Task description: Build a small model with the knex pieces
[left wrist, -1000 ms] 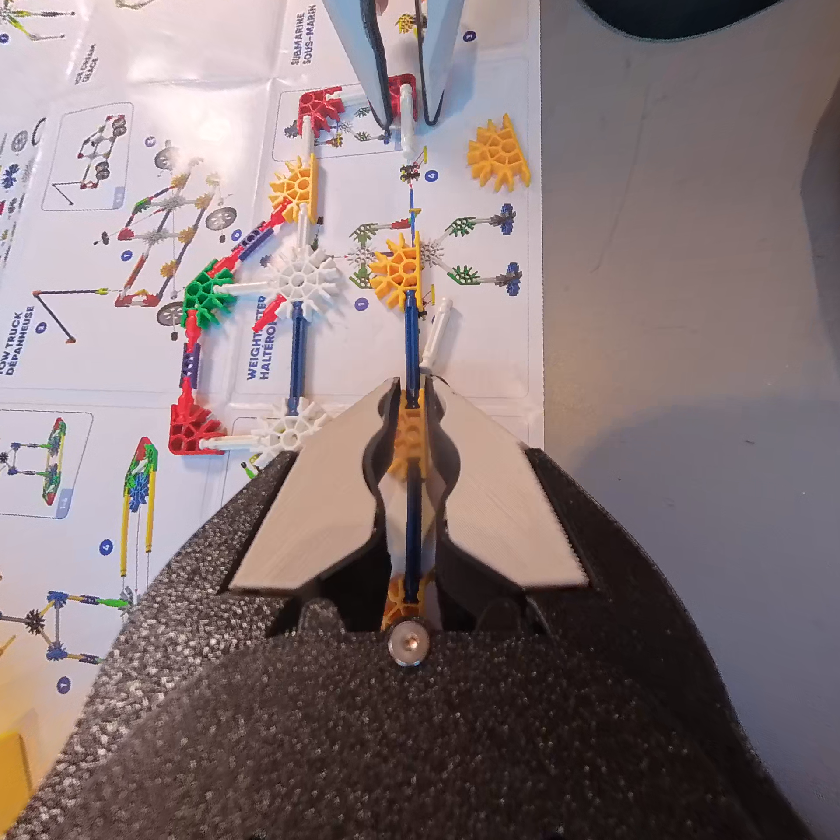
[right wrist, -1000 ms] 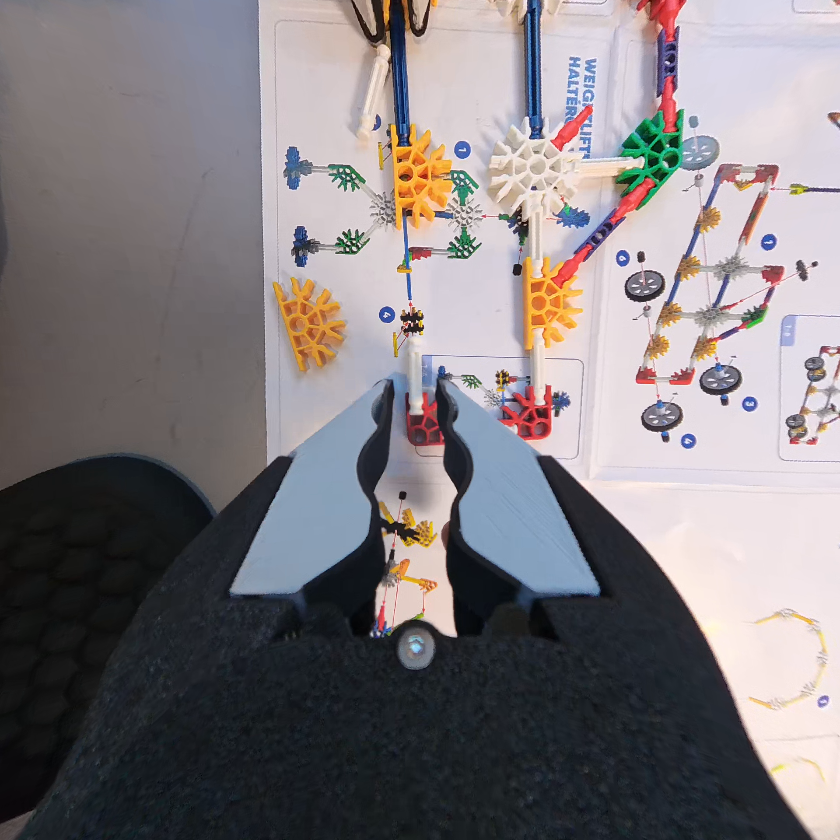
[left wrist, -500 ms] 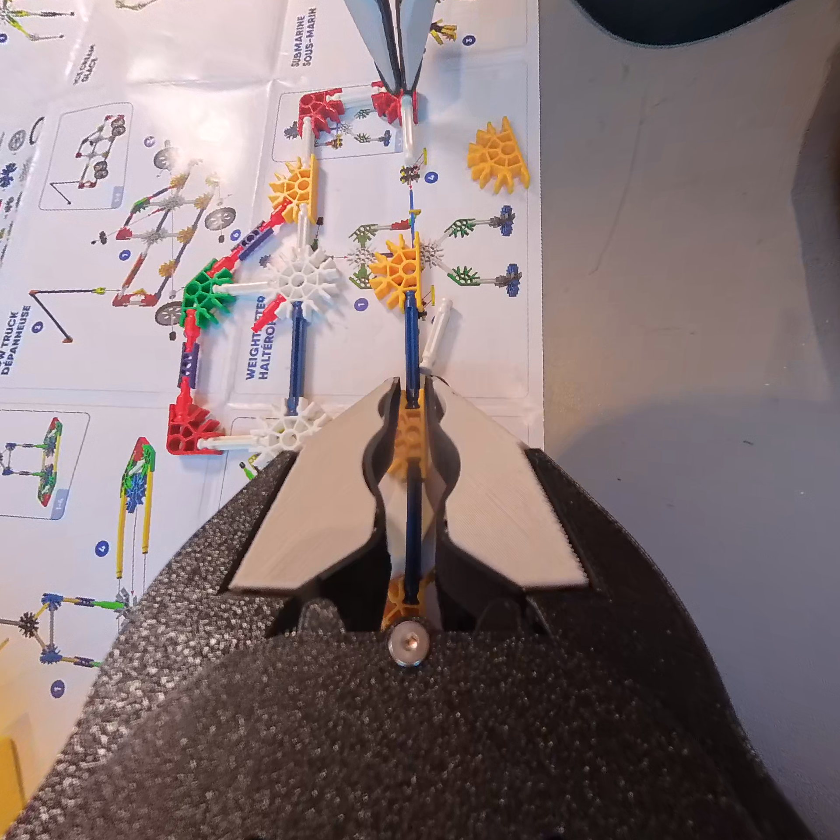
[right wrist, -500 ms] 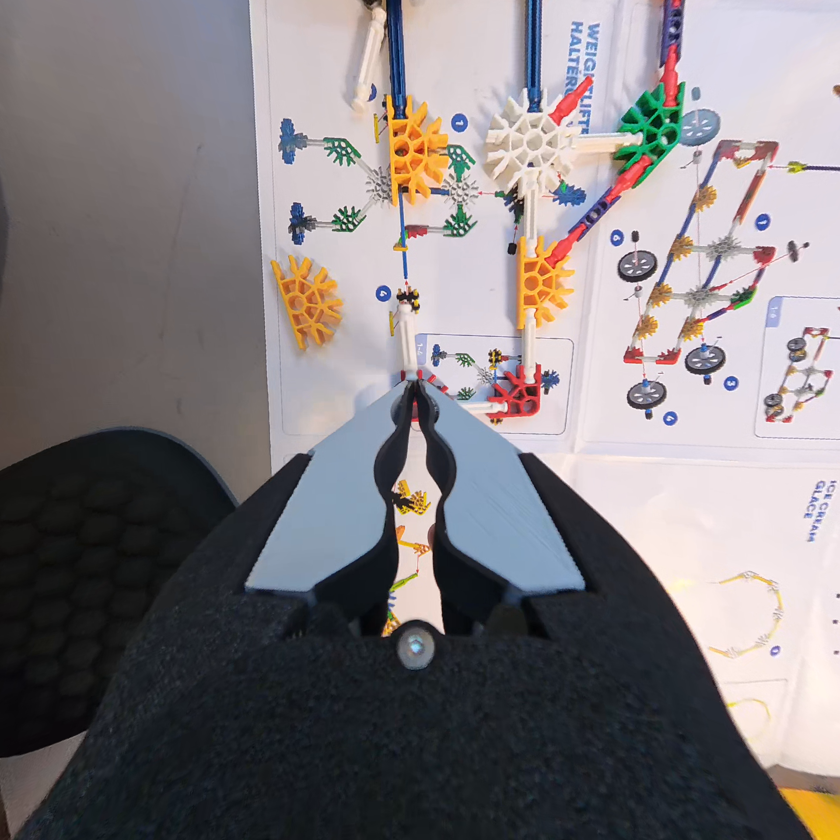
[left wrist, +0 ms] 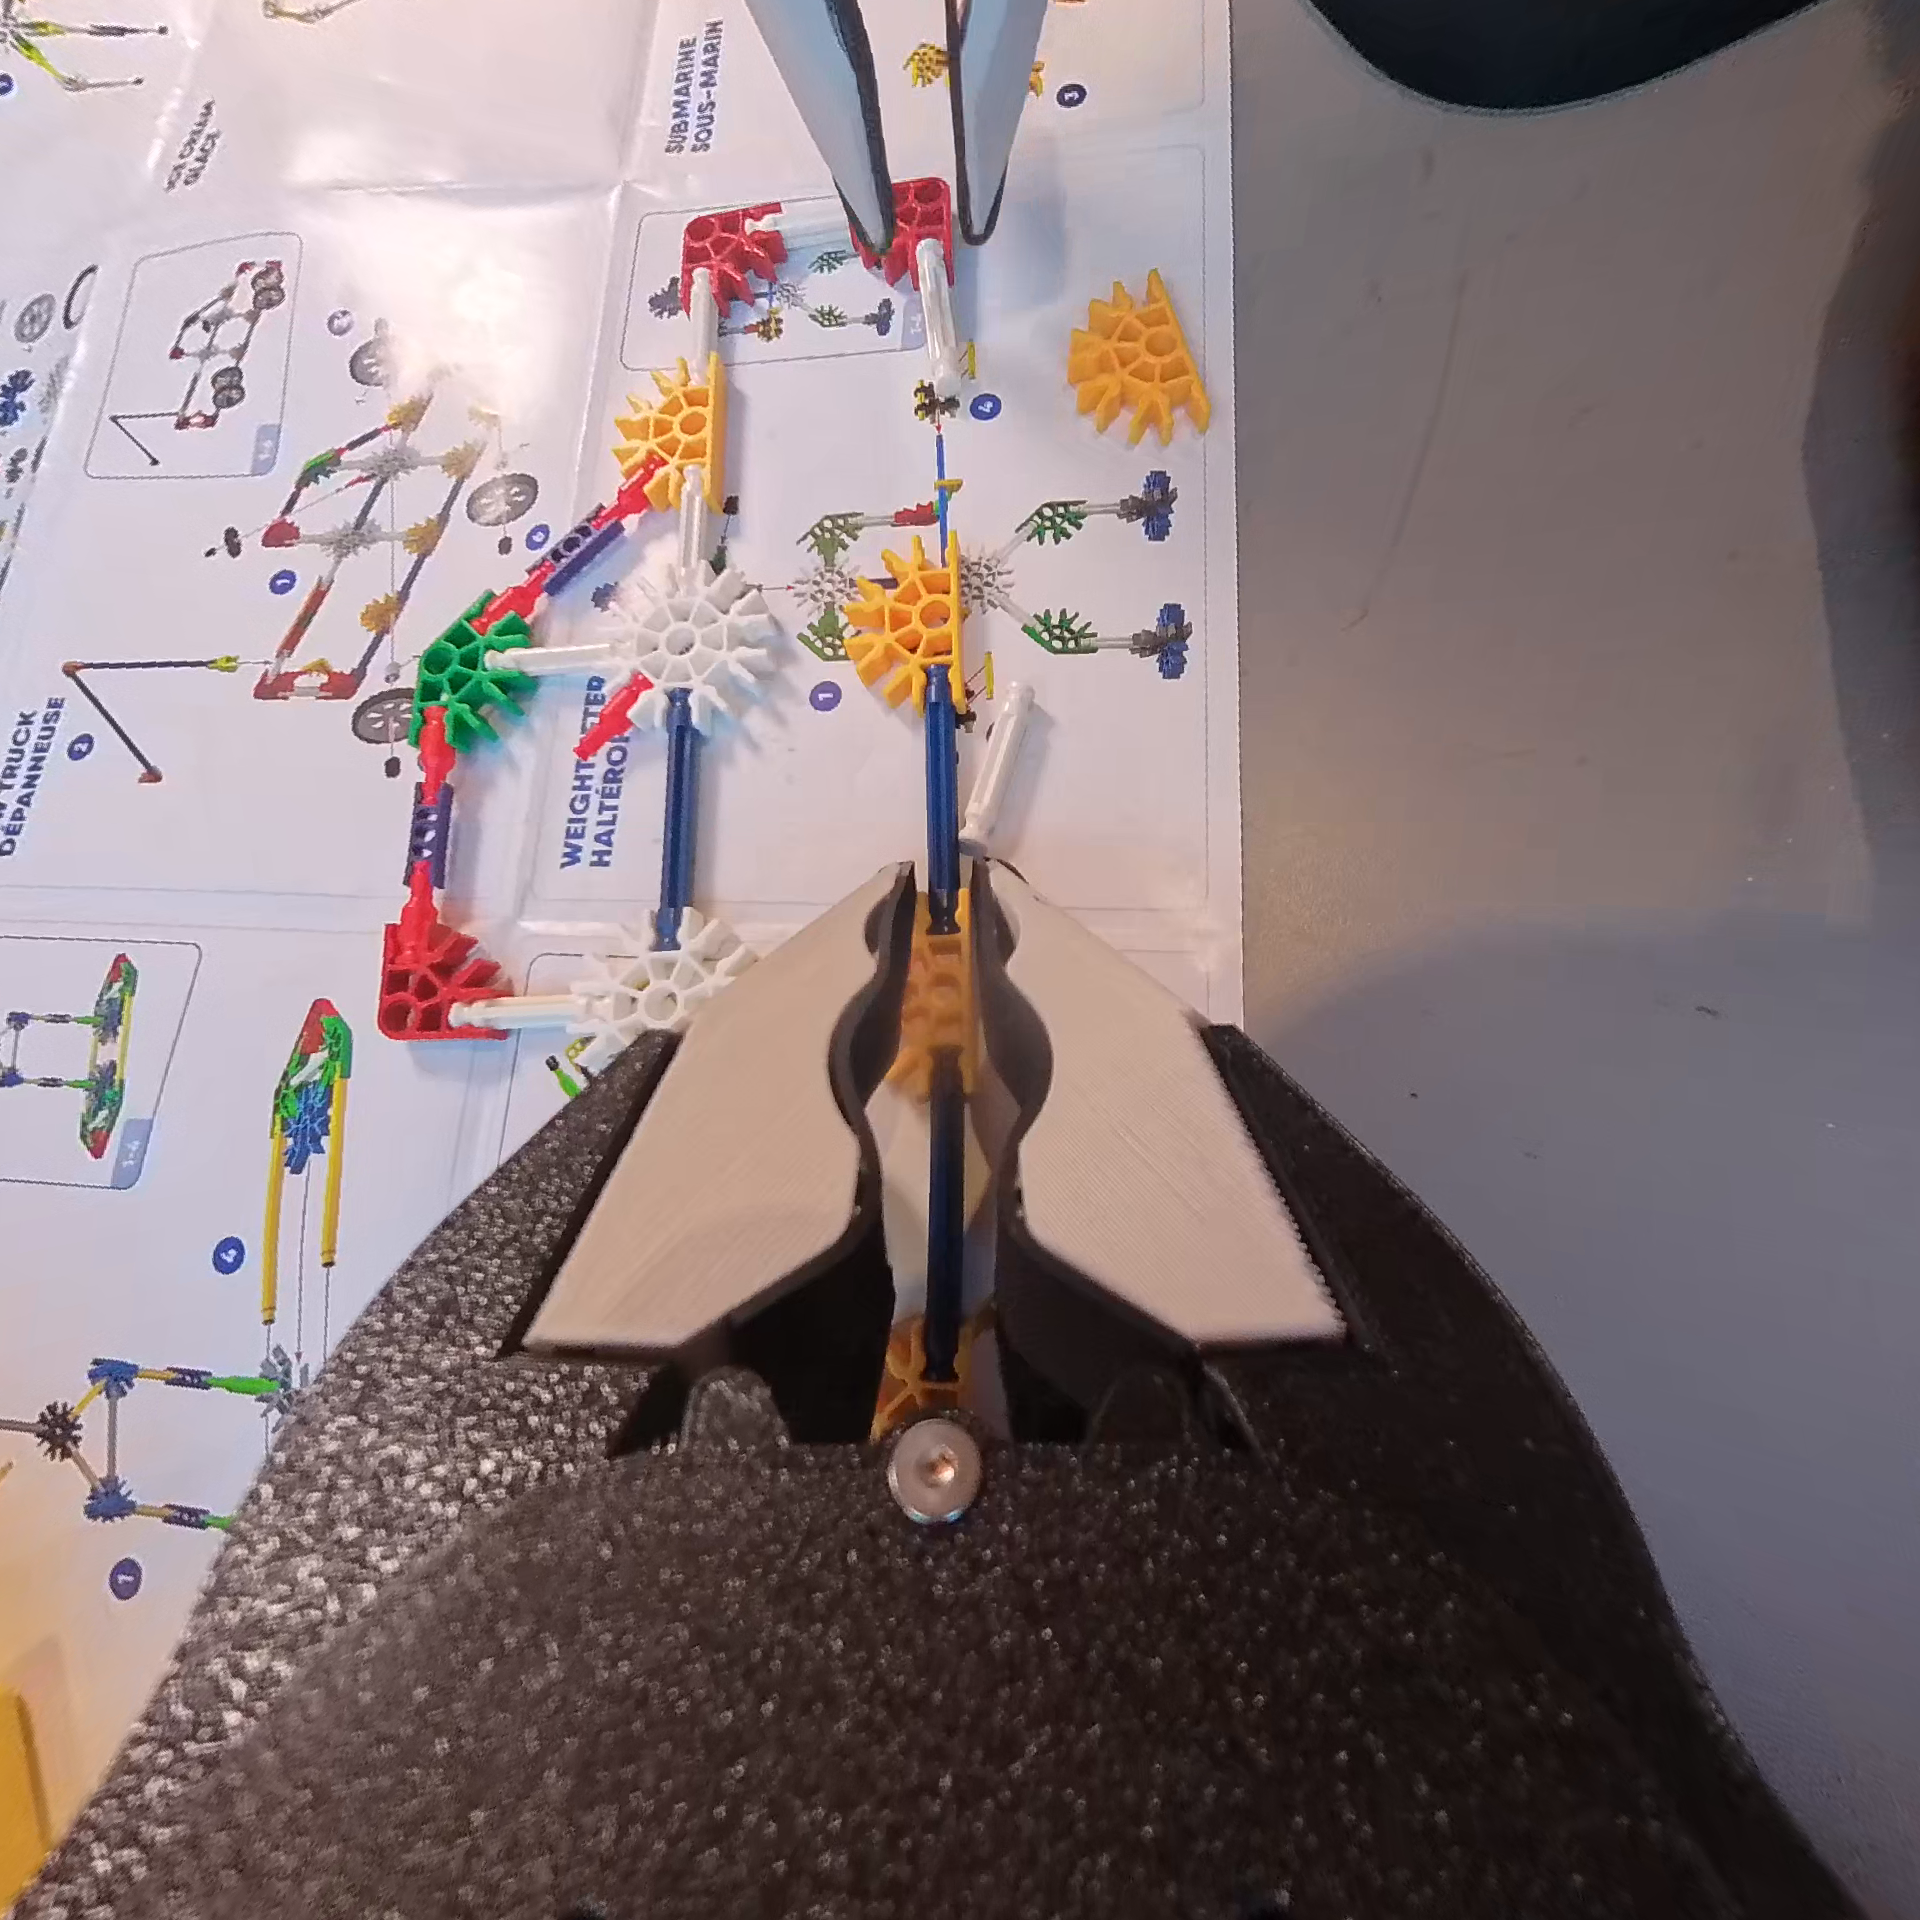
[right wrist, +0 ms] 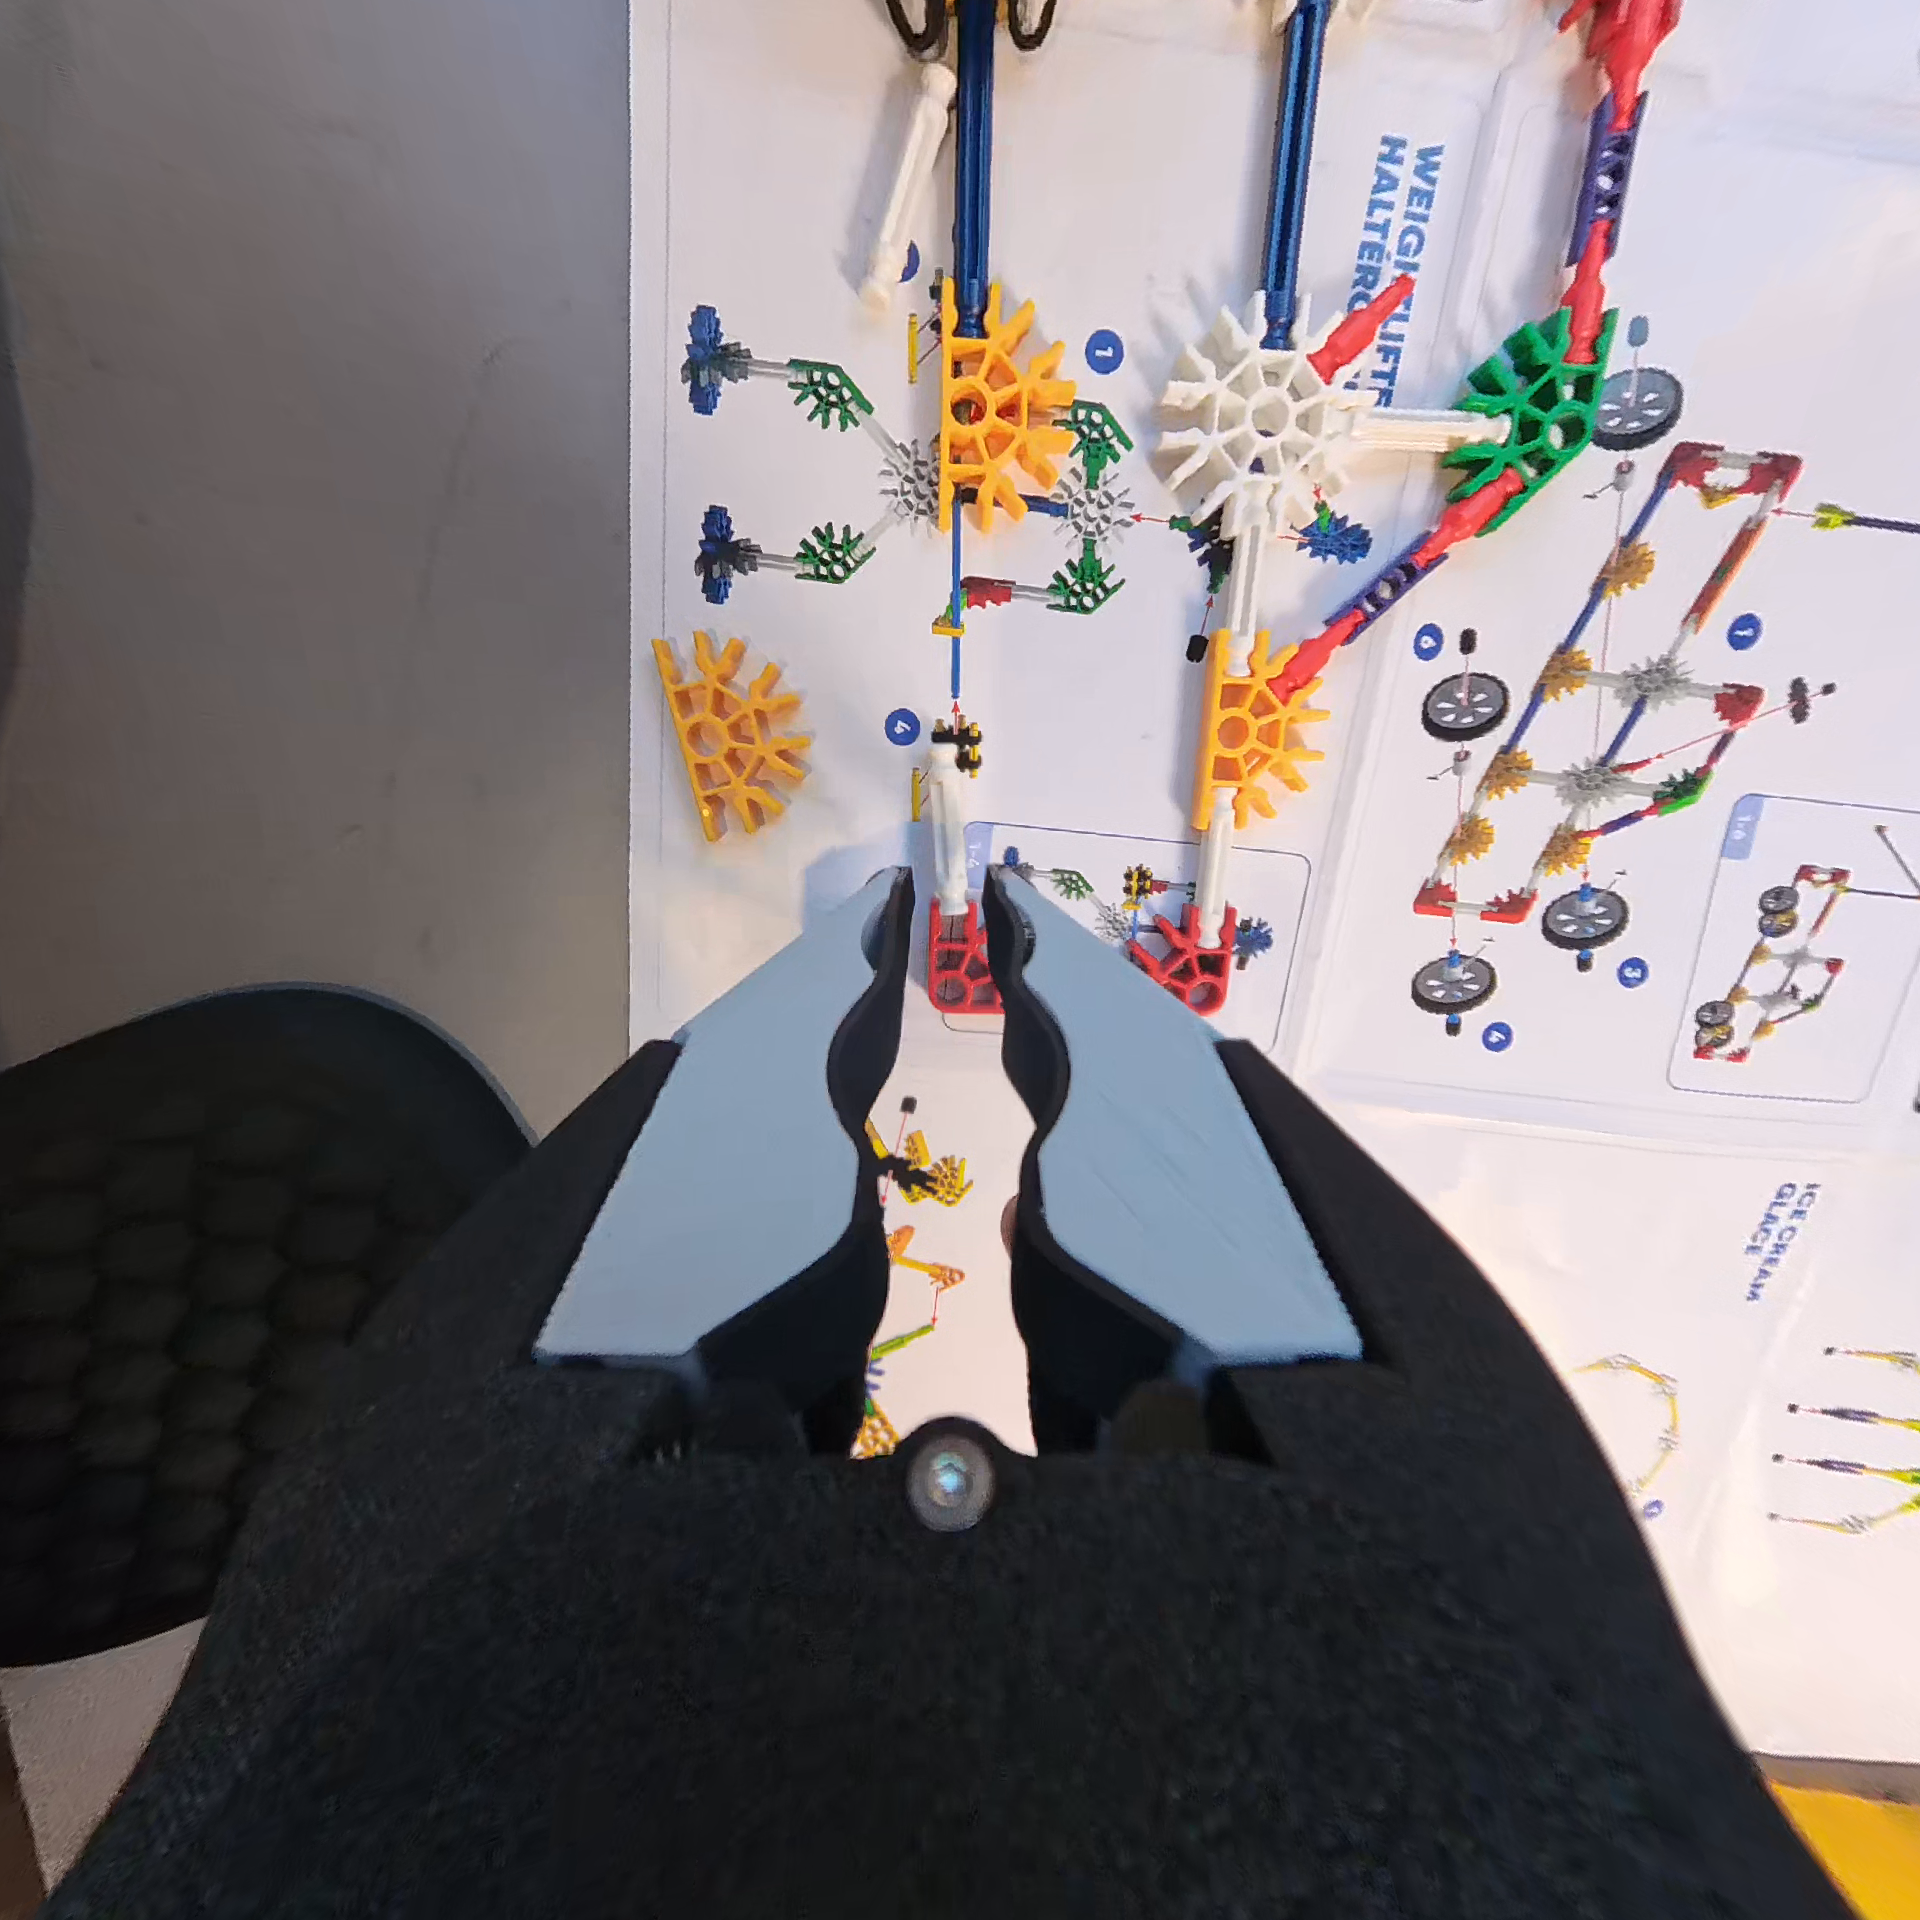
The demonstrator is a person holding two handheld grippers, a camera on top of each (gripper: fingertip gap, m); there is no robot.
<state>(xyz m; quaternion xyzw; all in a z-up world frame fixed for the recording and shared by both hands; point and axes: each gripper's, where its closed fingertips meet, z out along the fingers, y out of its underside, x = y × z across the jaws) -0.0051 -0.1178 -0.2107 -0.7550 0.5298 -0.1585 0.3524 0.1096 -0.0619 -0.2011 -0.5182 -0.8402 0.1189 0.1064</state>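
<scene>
Clenching on a yellow half-round plastic connector [left wrist: 940,997], the left gripper [left wrist: 940,883] is seen with its jaws pressed in from both sides, and the dark blue plastic rod [left wrist: 940,790] plugged into that connector is carried out past the fingertips to a second yellow fan-shaped connector [left wrist: 914,623] farther off. All of it is laid on a white printed instruction sheet [left wrist: 312,156] spread over a grey table [left wrist: 1558,623]. The right gripper [right wrist: 948,894] is held opposite, at the far end of the same line, with its jaws released and slightly parted around a small red corner connector [right wrist: 961,961]; a thin strip of sheet is shown between the red piece and one fingertip, so no grip is made. A short white rod [right wrist: 948,821] is plugged into that red connector and is pointed towards the blue rod, with bare sheet left between them. A loose short white rod [left wrist: 997,764] is lying just beside the blue rod, and a loose yellow fan-shaped connector [left wrist: 1138,358] is lying near the sheet's edge. In the left wrist view, a flat frame with a white snowflake connector [left wrist: 686,644], a green connector [left wrist: 468,675] and further red corners is spread to the left.
</scene>
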